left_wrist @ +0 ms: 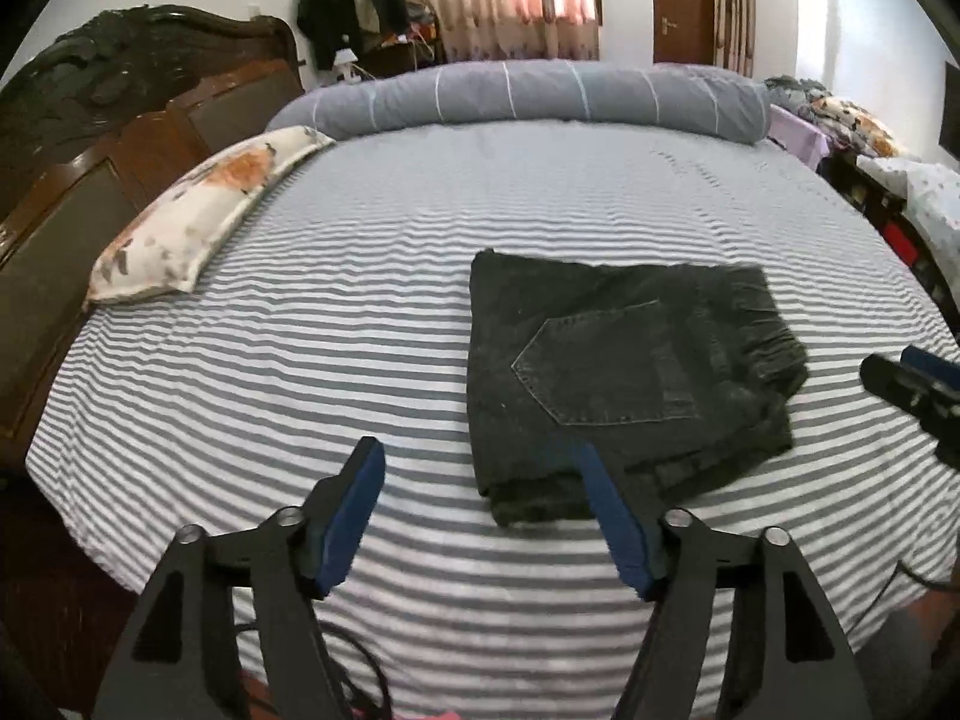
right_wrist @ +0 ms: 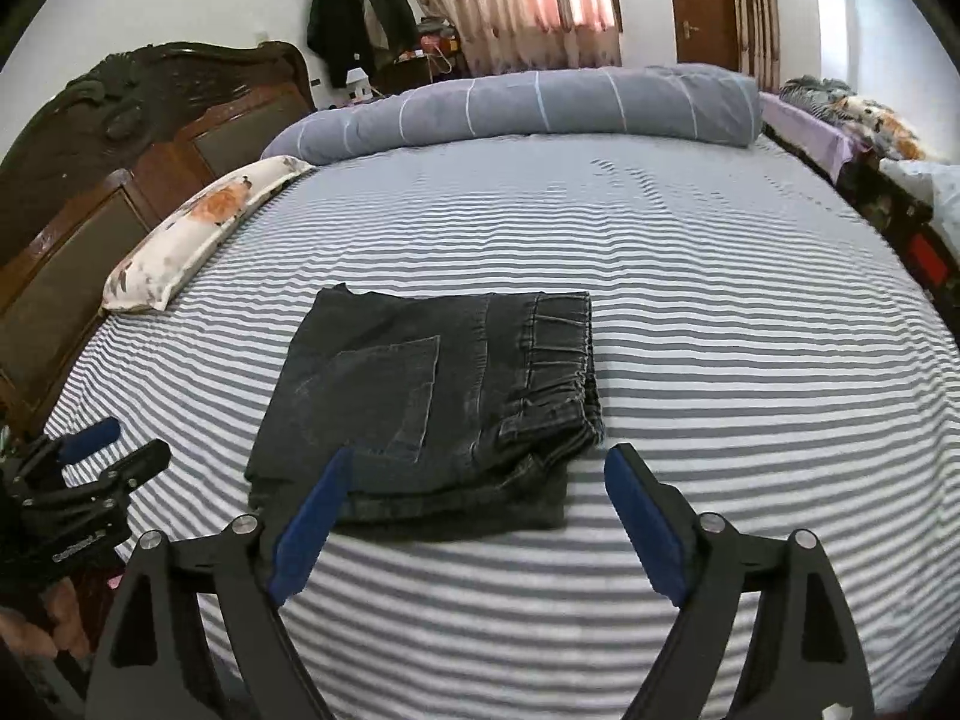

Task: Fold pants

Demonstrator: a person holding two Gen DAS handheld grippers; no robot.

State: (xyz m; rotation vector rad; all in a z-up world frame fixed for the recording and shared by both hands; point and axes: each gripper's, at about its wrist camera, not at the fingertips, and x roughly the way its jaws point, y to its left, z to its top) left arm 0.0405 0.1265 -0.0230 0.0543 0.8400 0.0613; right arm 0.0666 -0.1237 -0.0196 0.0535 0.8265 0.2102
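While both our grippers hang wide with nothing in them, the folded pants (left_wrist: pixel 630 372) lie flat on the striped bed (left_wrist: pixel 360 312), just beyond the left gripper (left_wrist: pixel 480 468) and right gripper (right_wrist: pixel 477 474).

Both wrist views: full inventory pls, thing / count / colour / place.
pants: 1, dark grey denim, folded into a compact stack, near middle of bed, back pocket up
bed sheet: 1, grey and white stripes, covers the mattress
pillow: 1, white with orange flowers, along the headboard
rolled duvet: 1, grey with pale lines, far edge of bed
headboard: 1, dark carved wood, left
curtains: pink and beige patterned, back wall
door: 1, brown, back right
hanging clothes: dark, count unclear, back wall
left gripper: black, blue pads, open, empty
right gripper: black, blue pads, open, empty
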